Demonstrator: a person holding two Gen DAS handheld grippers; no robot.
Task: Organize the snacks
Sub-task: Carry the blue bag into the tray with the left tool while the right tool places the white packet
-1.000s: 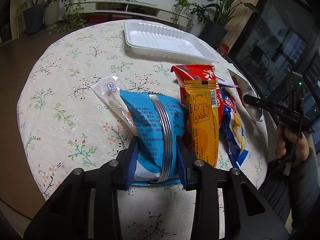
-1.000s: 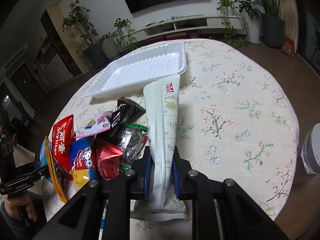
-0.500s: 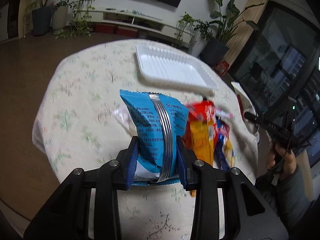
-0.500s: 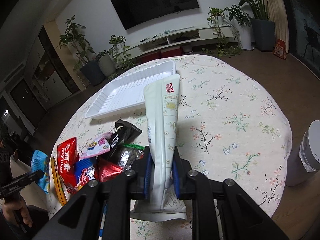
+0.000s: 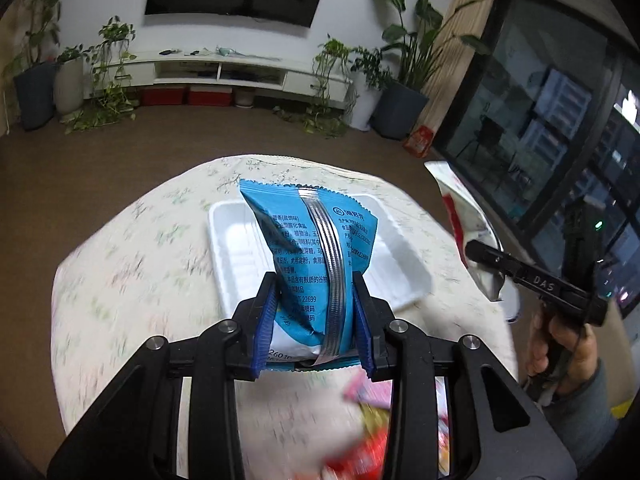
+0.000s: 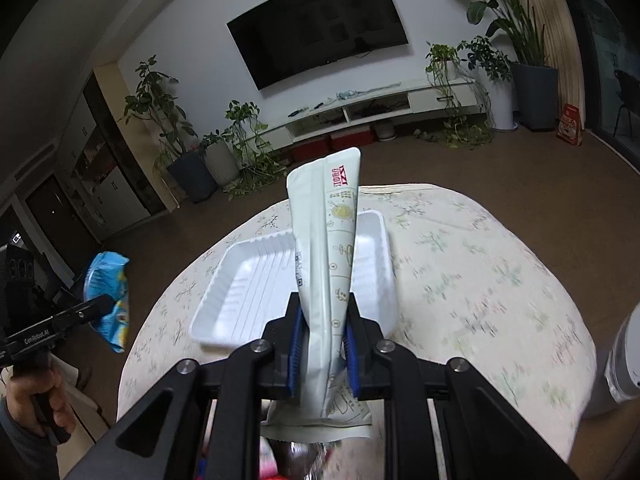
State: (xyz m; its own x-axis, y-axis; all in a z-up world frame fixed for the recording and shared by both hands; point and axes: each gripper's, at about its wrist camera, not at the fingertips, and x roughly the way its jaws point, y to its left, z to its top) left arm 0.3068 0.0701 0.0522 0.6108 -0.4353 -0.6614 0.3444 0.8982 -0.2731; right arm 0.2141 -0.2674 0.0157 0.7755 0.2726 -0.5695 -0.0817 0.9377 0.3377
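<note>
My left gripper (image 5: 314, 294) is shut on a blue snack bag (image 5: 312, 248) with a silver seam, held in the air above the table. My right gripper (image 6: 322, 322) is shut on a long pale green-white snack pouch (image 6: 326, 264), also lifted. Behind both held packs, on the round floral table (image 6: 460, 280), lies an empty white tray (image 5: 236, 256) (image 6: 248, 284). The right gripper with its pouch (image 5: 472, 236) shows at the right of the left wrist view; the left gripper's blue bag (image 6: 108, 300) shows at the left of the right wrist view. Blurred red and pink snack packs (image 5: 368, 432) lie under my left gripper.
The table is ringed by brown floor. A white bin (image 6: 624, 364) stands at the table's right side. Potted plants (image 5: 400, 92), a low TV shelf (image 5: 216, 76) and a wall screen line the far wall. Hands and grey sleeves (image 5: 576, 400) hold the grippers.
Both grippers have risen from the table with their packs and moved toward the tray. The pile of snacks has dropped to the bottom edge of both views. The grips are unchanged.
</note>
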